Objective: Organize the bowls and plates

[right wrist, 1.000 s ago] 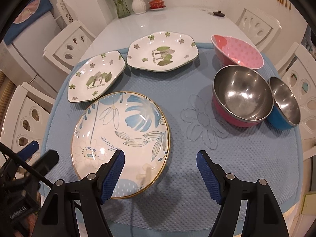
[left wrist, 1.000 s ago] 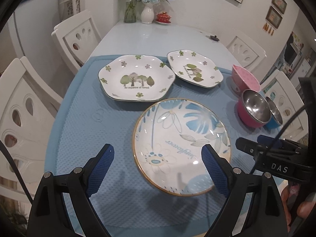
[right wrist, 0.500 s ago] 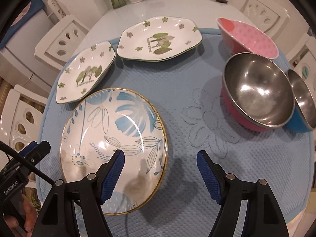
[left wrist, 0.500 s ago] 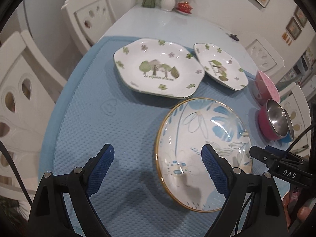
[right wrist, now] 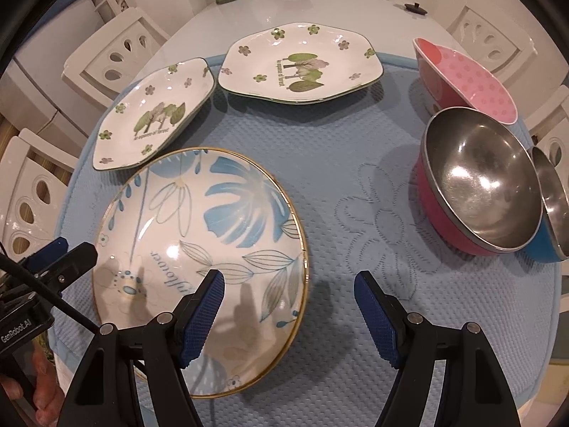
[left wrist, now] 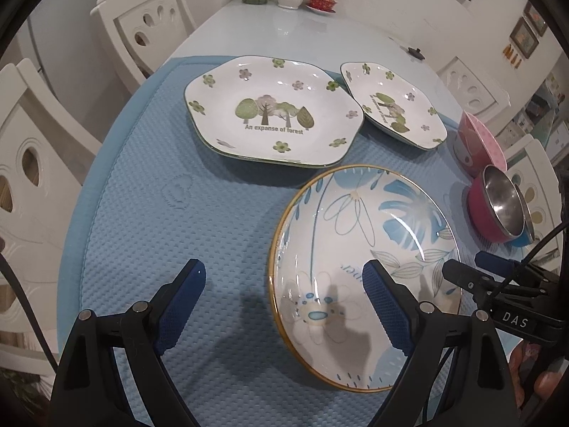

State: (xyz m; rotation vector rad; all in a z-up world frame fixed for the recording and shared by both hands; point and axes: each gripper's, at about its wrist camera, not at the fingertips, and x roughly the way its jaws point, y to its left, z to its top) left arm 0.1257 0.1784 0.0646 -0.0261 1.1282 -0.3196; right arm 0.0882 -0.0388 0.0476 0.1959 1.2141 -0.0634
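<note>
A round blue-leaf plate with a gold rim (left wrist: 359,245) (right wrist: 199,238) lies on the blue mat nearest me. Two hexagonal forest-print plates (left wrist: 274,110) (left wrist: 393,103) lie side by side beyond it, also seen in the right wrist view (right wrist: 153,114) (right wrist: 302,60). My left gripper (left wrist: 284,284) is open above the round plate's left rim, one finger over the plate, the other over the mat. My right gripper (right wrist: 288,302) is open above the plate's right rim. Both are empty.
A pink dotted bowl (right wrist: 466,78), a steel bowl with pink outside (right wrist: 480,185) and a steel bowl with blue outside (right wrist: 551,213) stand at the mat's right. White chairs (left wrist: 32,163) surround the table. Vases and a red lidded dish (left wrist: 322,0) stand at the far end.
Both grippers have moved forward and lower toward the round plate, which now looks larger. The left gripper shifted left, over the plate's left rim. No object has moved.
</note>
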